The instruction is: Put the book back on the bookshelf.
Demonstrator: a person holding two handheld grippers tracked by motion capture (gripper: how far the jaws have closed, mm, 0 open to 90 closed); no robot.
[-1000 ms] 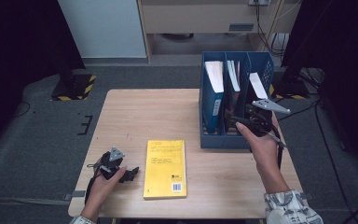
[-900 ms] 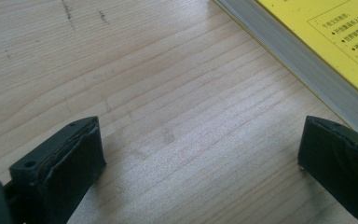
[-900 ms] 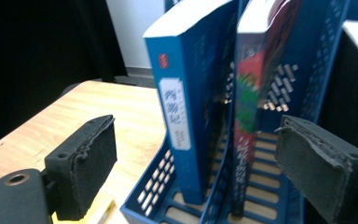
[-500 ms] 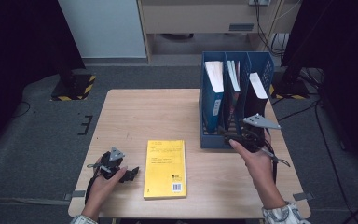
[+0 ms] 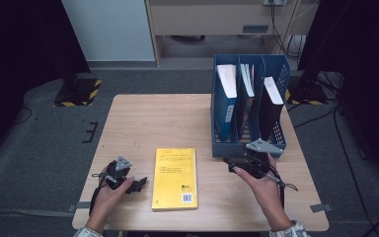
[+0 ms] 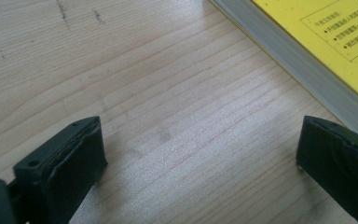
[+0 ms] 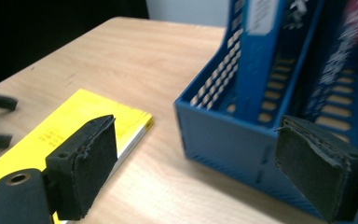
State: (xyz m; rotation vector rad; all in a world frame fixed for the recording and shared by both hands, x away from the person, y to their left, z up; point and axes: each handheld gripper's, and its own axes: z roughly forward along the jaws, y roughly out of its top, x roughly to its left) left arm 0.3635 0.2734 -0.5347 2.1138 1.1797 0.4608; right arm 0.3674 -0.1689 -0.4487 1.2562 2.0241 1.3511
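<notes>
Flat yellow paperback book (image 5: 175,178) lies face-up on the pale wooden table (image 5: 148,123), near the front edge, between both hands, untouched. Left gripper (image 5: 137,185) rests on the tabletop just beside the book's left edge, jaws wide apart, bare wood between them. Right gripper (image 5: 231,161) is held low in front of the blue three-slot plastic file rack (image 5: 249,148), pointing toward the book, jaws spread wide, nothing clamped. Rack stands right of the book, apart from it; its slots hold upright books and papers.
</notes>
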